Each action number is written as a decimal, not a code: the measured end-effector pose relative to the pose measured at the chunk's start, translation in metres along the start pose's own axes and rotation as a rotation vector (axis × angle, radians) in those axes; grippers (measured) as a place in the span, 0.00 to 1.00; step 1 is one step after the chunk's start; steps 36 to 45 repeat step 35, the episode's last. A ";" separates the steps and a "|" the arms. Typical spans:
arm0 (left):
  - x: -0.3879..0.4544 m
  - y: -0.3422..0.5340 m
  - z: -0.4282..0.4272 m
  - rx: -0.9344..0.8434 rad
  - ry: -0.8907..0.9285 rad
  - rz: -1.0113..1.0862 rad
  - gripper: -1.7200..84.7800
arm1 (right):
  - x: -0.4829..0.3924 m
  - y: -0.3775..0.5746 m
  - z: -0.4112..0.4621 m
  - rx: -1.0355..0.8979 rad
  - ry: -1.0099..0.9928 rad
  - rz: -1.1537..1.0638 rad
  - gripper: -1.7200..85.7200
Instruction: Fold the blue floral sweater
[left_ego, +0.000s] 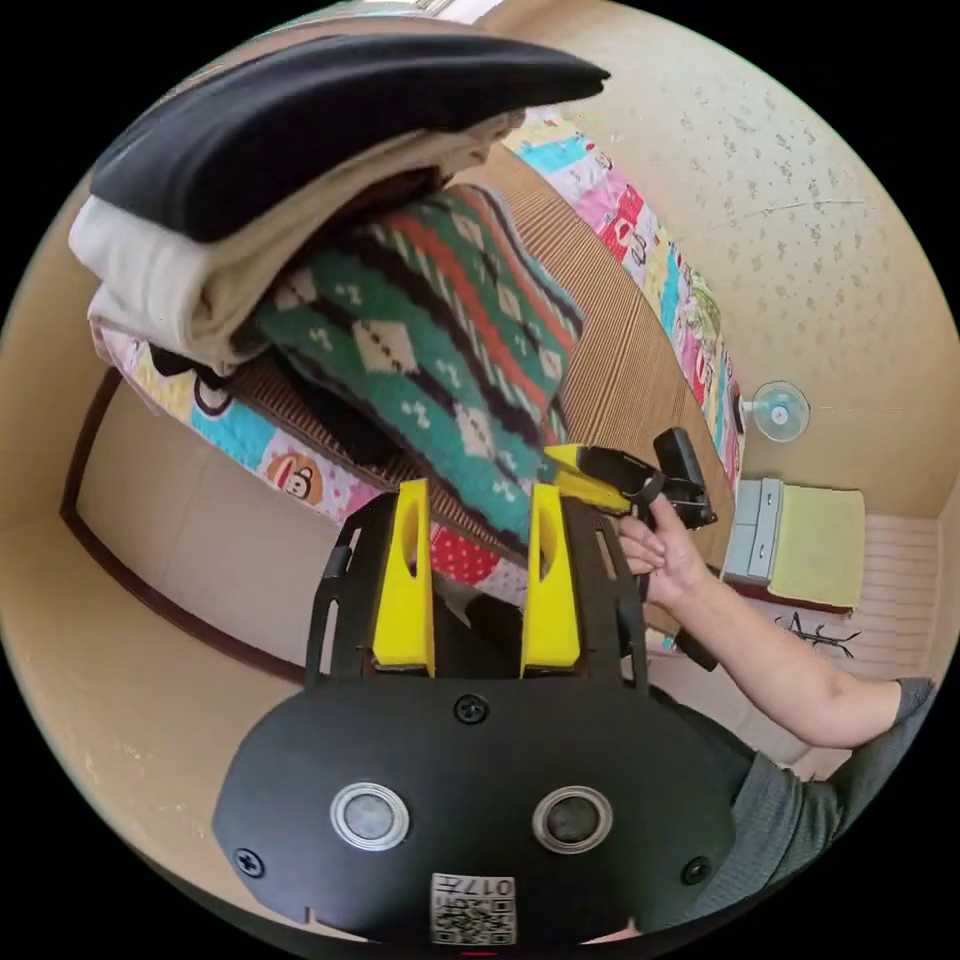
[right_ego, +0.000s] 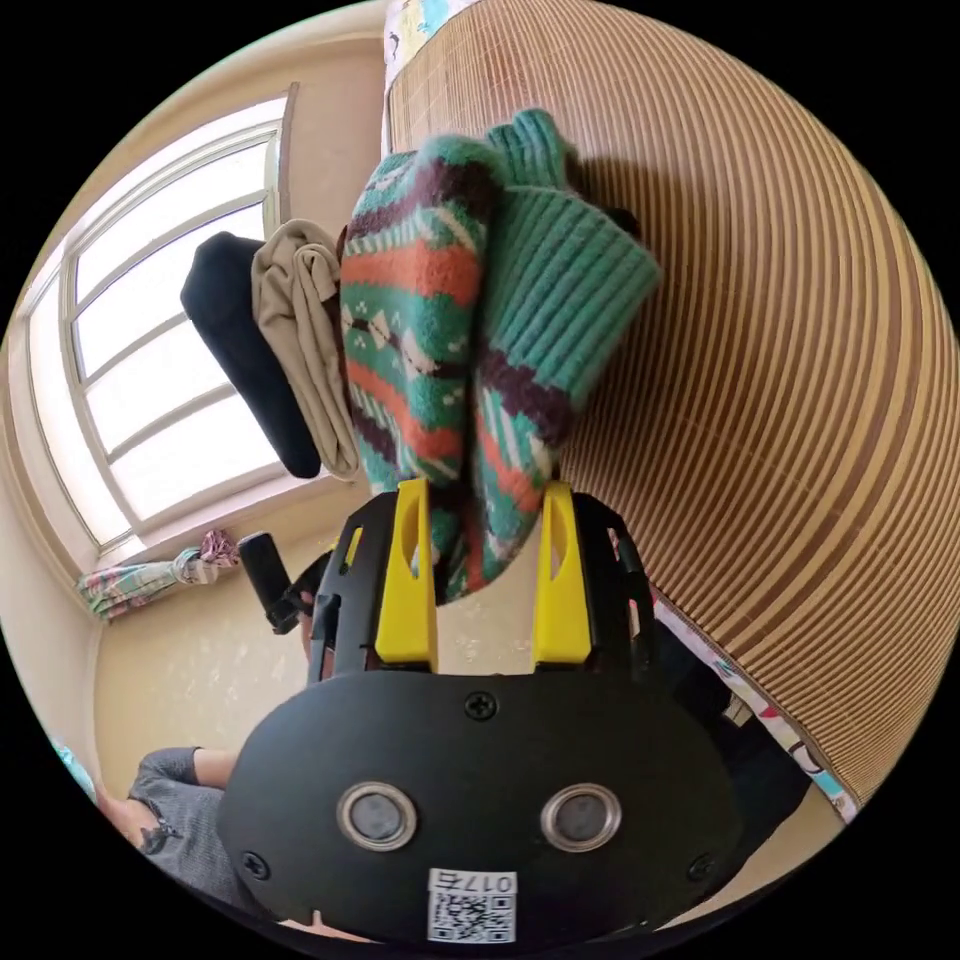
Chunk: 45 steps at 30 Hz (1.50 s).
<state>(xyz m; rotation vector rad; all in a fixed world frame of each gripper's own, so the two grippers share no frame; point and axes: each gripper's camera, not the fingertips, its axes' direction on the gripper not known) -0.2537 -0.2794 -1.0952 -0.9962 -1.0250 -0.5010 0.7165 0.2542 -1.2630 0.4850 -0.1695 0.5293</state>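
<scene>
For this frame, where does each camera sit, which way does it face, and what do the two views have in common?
Left gripper view: rides on the left claw, facing the bed's striped mat and the stacked clothes; the person's hand holds the right claw there.
Right gripper view: rides on the right claw, close on the folded patterned sweater, window behind; a grey sleeve shows.
Shared: sweater, black garment, beige garment, mat.
</scene>
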 end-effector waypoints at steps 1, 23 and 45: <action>0.002 0.003 0.002 0.007 -0.023 0.005 0.16 | 0.016 0.011 -0.008 -0.019 -0.023 -0.004 0.13; 0.167 -0.068 0.251 -1.272 -0.495 0.295 0.01 | 0.339 0.554 -0.200 0.832 -0.296 0.914 0.02; 0.327 -0.053 0.327 -1.095 -0.531 0.418 0.01 | 0.453 0.603 -0.143 1.103 -0.776 1.088 0.06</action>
